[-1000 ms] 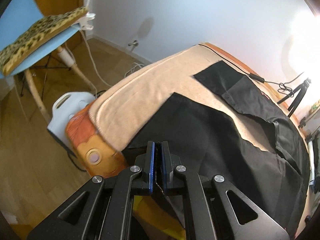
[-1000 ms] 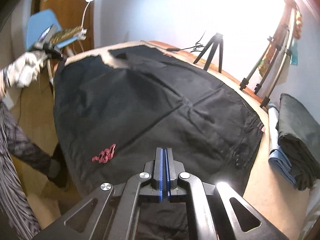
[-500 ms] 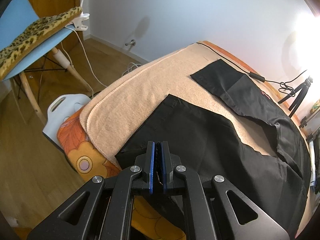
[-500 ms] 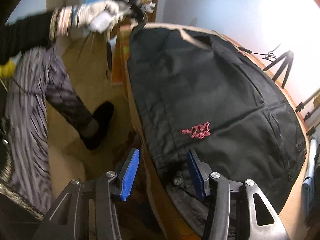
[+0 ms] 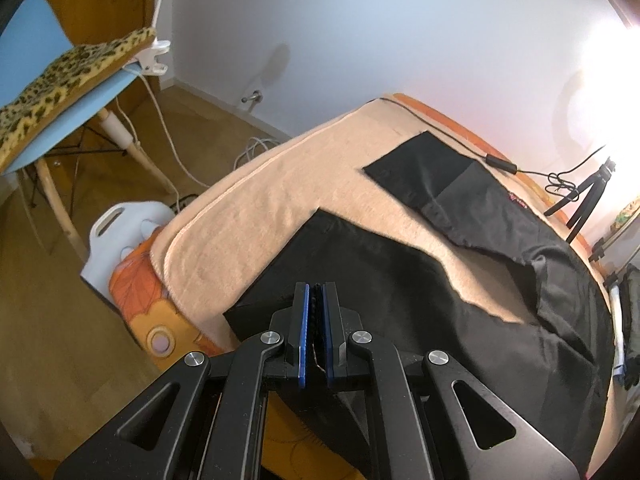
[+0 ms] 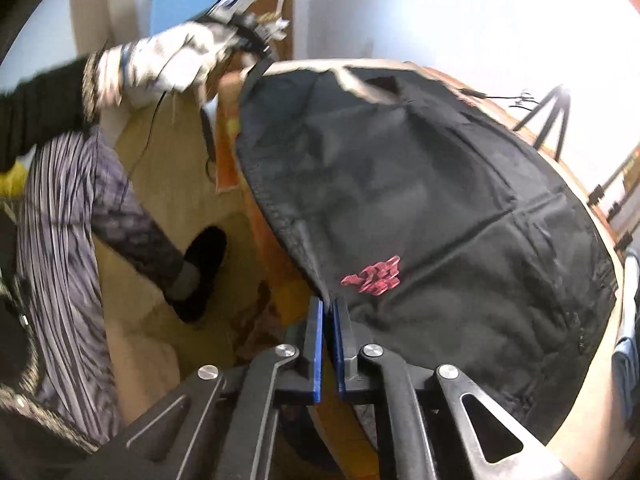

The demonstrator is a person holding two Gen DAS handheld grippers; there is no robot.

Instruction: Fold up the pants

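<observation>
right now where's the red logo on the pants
In the right wrist view, the red logo sits on the black pants near their lower left edge, just above and right of the right gripper.

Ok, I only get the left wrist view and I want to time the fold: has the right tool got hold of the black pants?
Observer: Yes. The right tool is shut on the near edge of the black fabric pants.
Operator: Where along that edge?
Observer: Just below a red printed logo on the cloth.
Operator: And how does my end look from there?
Observer: A white-gloved hand holds the left tool at the far corner, and the pants' corner is lifted up to it.
Operator: Anything below the edge?
Observer: A dark shoe, left of the pants' hanging edge.
</observation>
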